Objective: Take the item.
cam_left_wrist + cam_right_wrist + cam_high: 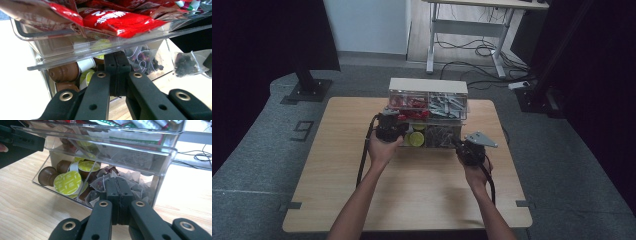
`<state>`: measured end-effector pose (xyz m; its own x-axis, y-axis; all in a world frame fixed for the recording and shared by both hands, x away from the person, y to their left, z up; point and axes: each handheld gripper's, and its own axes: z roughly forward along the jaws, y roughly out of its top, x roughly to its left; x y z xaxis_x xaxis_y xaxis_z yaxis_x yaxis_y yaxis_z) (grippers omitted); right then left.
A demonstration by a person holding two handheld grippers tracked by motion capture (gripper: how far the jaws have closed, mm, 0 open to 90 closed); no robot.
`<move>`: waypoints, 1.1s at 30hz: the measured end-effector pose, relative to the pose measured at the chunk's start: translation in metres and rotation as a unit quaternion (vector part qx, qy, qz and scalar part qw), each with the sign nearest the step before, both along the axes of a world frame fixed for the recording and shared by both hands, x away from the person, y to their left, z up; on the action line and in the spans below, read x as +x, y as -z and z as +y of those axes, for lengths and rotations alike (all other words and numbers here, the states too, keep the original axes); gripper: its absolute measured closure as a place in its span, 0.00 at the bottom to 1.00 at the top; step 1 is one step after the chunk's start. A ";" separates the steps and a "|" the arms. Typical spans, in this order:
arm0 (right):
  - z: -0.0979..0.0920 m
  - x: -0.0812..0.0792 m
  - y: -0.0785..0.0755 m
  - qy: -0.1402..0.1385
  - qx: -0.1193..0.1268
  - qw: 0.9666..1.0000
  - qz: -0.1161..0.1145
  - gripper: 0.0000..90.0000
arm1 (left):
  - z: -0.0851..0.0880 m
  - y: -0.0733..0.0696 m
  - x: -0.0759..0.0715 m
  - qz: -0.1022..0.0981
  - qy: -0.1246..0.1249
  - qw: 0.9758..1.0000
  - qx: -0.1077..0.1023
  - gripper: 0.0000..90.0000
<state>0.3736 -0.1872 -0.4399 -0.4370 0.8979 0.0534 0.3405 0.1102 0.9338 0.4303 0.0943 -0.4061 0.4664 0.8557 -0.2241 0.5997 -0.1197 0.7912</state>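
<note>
A clear two-tier drawer organiser [427, 87] stands at the back middle of the wooden table [412, 190]. Its upper drawer [100, 47] holds red packets [120, 22]. The lower drawer [160, 187] is pulled out, with brown and green-lidded coffee capsules [68, 182] on its left and tea bags [100, 183] on its right. My left gripper [117, 60] is shut, its tips just under the upper drawer's front lip, by the organiser's left front [388, 127]. My right gripper [117, 185] is shut in front of the tea bags, at the organiser's right front [469, 147]. I see nothing between either pair of jaws.
One loose tea bag [186, 63] lies on the table to the right of the drawers. Bare wood stretches from the organiser to the table's near edge. Behind the table are a desk frame [467, 30] and cables [482, 50] on the floor.
</note>
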 end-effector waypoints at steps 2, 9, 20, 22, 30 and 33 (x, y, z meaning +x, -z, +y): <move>-0.003 -0.001 -0.001 0.003 0.002 1.000 -0.001 0.99 | 0.000 0.000 0.000 0.000 -0.001 1.000 -0.001 1.00; -0.014 -0.004 -0.003 0.008 0.004 1.000 -0.005 0.99 | -0.001 0.000 0.001 0.001 0.000 1.000 -0.001 1.00; -0.033 -0.009 -0.008 0.021 0.011 1.000 -0.008 0.99 | -0.003 0.001 0.000 0.001 0.001 1.000 -0.002 1.00; -0.034 -0.009 -0.008 0.022 0.011 1.000 -0.008 0.99 | -0.003 0.001 0.000 0.000 0.001 1.000 -0.003 1.00; -0.046 -0.010 -0.010 0.033 0.019 0.999 -0.009 0.99 | -0.004 0.001 0.000 0.000 0.000 1.000 -0.003 1.00; -0.051 -0.011 -0.010 0.037 0.020 0.999 -0.009 0.99 | -0.004 0.001 0.000 0.001 -0.001 1.000 -0.003 1.00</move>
<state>0.3630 -0.2378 -0.4303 -0.3700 0.9254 0.0823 0.3288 0.0477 0.9432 0.4300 0.0905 -0.4071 0.4652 0.8547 -0.2306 0.6011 -0.1138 0.7910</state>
